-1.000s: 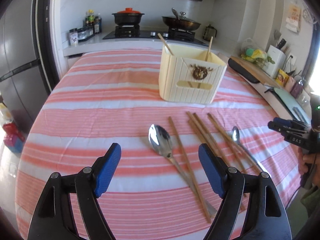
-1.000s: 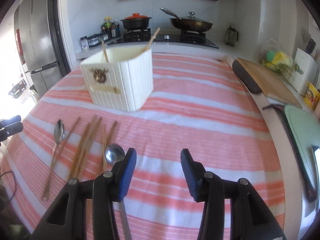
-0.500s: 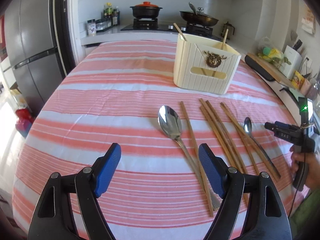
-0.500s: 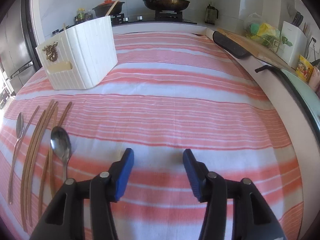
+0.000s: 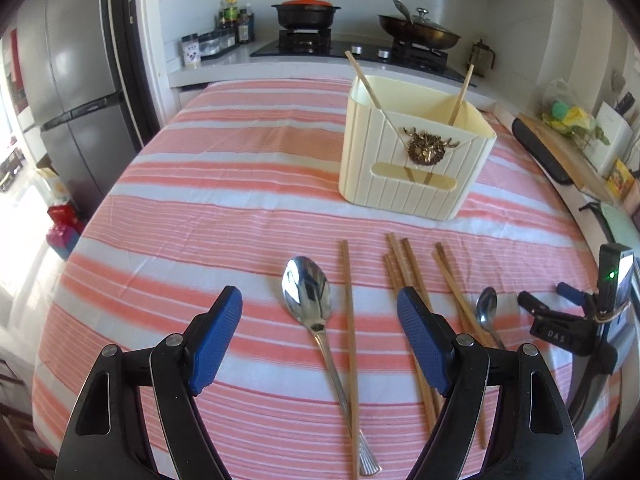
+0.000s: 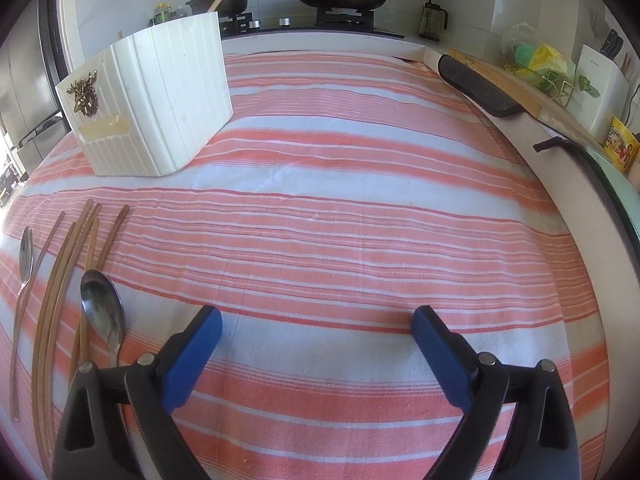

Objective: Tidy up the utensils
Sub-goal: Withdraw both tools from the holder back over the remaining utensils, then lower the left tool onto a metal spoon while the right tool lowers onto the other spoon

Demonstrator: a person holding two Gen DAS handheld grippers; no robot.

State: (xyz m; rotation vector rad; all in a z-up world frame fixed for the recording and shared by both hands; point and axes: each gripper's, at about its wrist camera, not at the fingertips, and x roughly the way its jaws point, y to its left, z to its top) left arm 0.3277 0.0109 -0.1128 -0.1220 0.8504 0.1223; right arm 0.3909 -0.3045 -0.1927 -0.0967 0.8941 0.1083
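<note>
Steel spoons: a large spoon (image 5: 308, 300) and a small spoon (image 5: 486, 308), both shiny, lie bowl-up on the striped bench (image 5: 200, 216).
Chopsticks: brown wooden chopsticks (image 5: 400, 264) lie loose between the spoons; two more stand in the cream holder (image 5: 412, 168).
Left tool (image 5: 320, 320): spread, empty, hovering over the large spoon.
Right tool (image 6: 316, 332): jaws just opened wide, empty; utensils lie to its left.
Hidden: chopstick ends vanish behind the left tool's finger.
</note>
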